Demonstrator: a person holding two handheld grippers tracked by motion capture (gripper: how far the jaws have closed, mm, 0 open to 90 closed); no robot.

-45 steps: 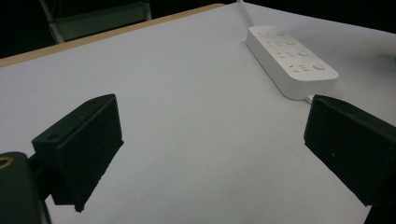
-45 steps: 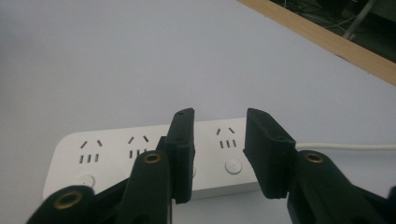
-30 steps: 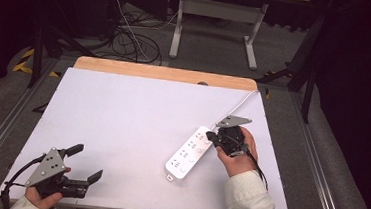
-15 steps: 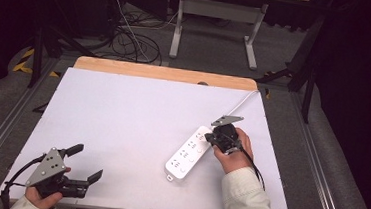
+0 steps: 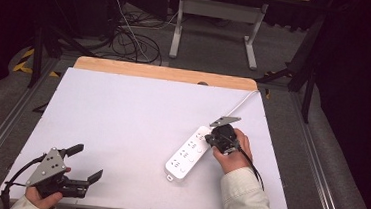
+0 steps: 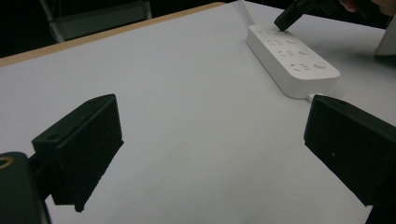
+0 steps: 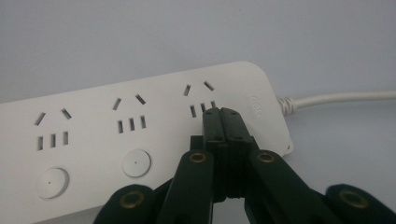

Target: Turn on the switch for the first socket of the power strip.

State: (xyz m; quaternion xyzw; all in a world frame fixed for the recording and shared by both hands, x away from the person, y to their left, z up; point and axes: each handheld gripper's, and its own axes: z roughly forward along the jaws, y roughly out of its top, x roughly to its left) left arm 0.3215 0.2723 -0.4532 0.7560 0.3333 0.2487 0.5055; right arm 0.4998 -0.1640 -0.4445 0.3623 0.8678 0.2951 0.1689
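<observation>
Power strip (image 5: 188, 155): white, three socket groups, each with a round button; flat on the white tabletop (image 5: 122, 119), right of centre, lying diagonally, cable (image 5: 238, 104) trailing off toward the far right corner. Seen also from the left gripper view (image 6: 292, 60) and close up from the right gripper view (image 7: 140, 140).

Right gripper (image 5: 217, 138): jaws closed together, nothing between them, tips pressed down on the cable end of the strip, at the spot where the third button would sit, that button itself hidden beneath them (image 7: 222, 122).

Left gripper (image 5: 84, 163): jaws spread wide, empty, resting low near the front left corner, well apart from the strip.

Handling, judged: rigid plastic shell, light, smooth and likely to slide on the tabletop under a sideways push; best pressed straight down. For lifting, best taken across the narrow width, by the long edges. Cable flexible, apt to drag.
</observation>
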